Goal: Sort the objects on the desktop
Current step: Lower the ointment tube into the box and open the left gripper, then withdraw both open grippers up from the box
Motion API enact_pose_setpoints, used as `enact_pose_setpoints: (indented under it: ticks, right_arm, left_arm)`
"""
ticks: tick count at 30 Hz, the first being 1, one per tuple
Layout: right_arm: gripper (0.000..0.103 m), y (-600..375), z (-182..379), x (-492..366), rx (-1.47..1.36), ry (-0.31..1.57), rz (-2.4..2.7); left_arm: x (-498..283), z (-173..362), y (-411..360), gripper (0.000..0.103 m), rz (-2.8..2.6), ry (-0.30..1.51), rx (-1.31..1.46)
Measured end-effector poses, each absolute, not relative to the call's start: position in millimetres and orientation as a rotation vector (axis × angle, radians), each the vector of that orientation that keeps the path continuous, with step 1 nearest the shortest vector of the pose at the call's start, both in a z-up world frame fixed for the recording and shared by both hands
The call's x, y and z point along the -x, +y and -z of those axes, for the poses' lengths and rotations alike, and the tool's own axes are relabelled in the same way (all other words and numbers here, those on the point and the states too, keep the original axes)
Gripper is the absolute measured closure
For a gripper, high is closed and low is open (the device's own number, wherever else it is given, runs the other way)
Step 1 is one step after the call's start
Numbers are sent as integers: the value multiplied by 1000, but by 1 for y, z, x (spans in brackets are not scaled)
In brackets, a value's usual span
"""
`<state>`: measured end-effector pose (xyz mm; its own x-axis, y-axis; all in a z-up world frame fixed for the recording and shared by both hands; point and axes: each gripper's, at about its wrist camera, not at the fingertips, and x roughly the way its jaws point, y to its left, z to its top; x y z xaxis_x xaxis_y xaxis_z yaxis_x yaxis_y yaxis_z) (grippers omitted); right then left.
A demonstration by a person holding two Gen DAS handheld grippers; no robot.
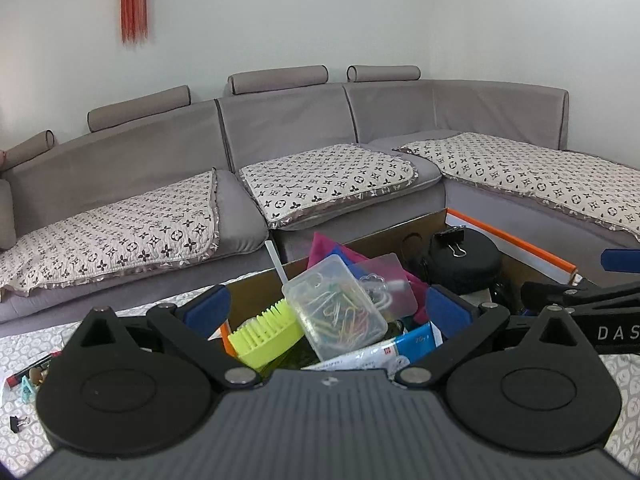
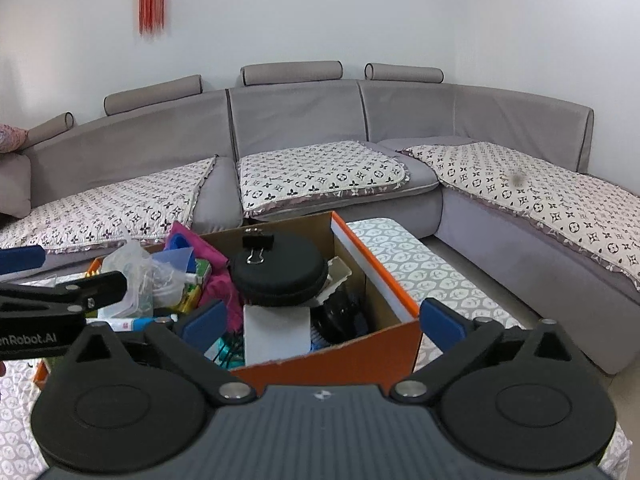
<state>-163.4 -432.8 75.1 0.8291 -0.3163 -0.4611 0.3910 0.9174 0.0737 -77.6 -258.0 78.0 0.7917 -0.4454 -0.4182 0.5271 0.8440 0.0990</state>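
Observation:
An orange cardboard box (image 2: 400, 292) stands packed with small items. In the left wrist view my left gripper (image 1: 328, 308) is open just before it, its blue pads wide apart; beyond them lie a clear case of coloured paper clips (image 1: 336, 312) and a yellow-green brush (image 1: 266, 334). My right gripper (image 2: 322, 318) is open over the box's near wall, nothing between its pads. Ahead of it sits a round black case (image 2: 280, 272) with a black binder clip (image 2: 257, 245) on top, and a white card (image 2: 276, 332) leans below it.
The box rests on a table with a leaf-patterned cloth (image 2: 420, 264). A small black binder clip (image 1: 16, 423), a red stick (image 1: 30, 368) and a teal clip (image 1: 26, 386) lie on the cloth at far left. A grey corner sofa (image 1: 280, 132) stands behind.

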Motion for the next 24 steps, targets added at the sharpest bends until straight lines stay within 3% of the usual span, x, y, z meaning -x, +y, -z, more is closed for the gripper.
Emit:
enact_pose_setpoints:
  ticks: [24]
  right_arm:
    - [0, -387, -74, 184, -178, 473, 309]
  left_arm:
    - [94, -69, -219, 0, 542, 393, -184]
